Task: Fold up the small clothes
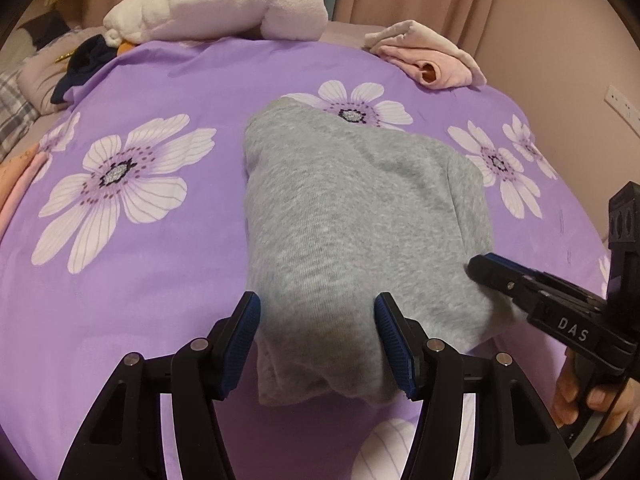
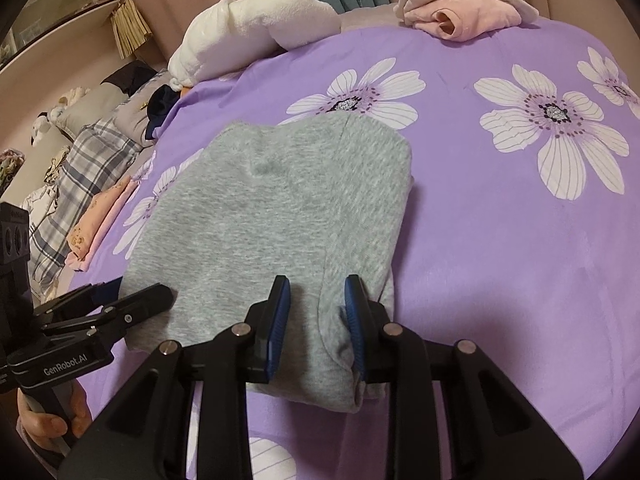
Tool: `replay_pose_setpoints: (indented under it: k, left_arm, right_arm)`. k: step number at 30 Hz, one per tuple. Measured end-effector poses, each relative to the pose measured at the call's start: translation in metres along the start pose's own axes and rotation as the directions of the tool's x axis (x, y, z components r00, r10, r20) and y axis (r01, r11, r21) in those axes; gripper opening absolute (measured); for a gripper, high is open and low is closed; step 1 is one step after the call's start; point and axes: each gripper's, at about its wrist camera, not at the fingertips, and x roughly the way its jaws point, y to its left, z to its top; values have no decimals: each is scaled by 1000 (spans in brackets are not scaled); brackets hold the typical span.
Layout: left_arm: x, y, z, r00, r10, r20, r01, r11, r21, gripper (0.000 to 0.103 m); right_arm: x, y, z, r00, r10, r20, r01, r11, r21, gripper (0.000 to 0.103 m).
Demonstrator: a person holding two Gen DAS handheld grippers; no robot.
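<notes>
A grey garment (image 1: 360, 216), folded into a thick oblong, lies on the purple flowered bedspread (image 1: 160, 280). My left gripper (image 1: 320, 340) straddles its near left corner. The blue pads stand apart, the left one outside the cloth's edge and the right one resting on the cloth, so it is open. My right gripper (image 2: 316, 320) is at the garment's (image 2: 272, 208) near right corner. Its jaws are narrow, and a ridge of grey cloth is bunched between the pads. In the left wrist view, the right gripper's fingers (image 1: 492, 270) lie on the cloth's right side.
A white plush pillow (image 1: 216, 4) and a folded pink garment (image 1: 428, 56) sit at the far edge. Dark clothes (image 1: 84, 64), a plaid cloth (image 2: 88, 168) and folded peach clothes (image 2: 100, 220) lie along the left side. A person's hand (image 2: 44, 424) holds the left gripper's handle.
</notes>
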Motion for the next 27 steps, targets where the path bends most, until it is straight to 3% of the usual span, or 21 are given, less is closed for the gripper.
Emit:
replay_pose_setpoints:
  k: [2,13,27]
  left_arm:
    - [-3,1,-3,1000,-5,-4,5,1000,-4,60]
    - [7,4,-12,999,-3,-36,2,1000,-15,60]
    - [-23,-1,-22,1000,2,-28,-2,999,-35,60]
  right_arm:
    - [-6,1,-2,1000,11,11,-11,1000,-1,32]
    - [-3,-4,-11,1000,3,-5,-3,1000,-4,32]
    - [-28,4,-27,1000,-24,-13,24,1000,-5,34]
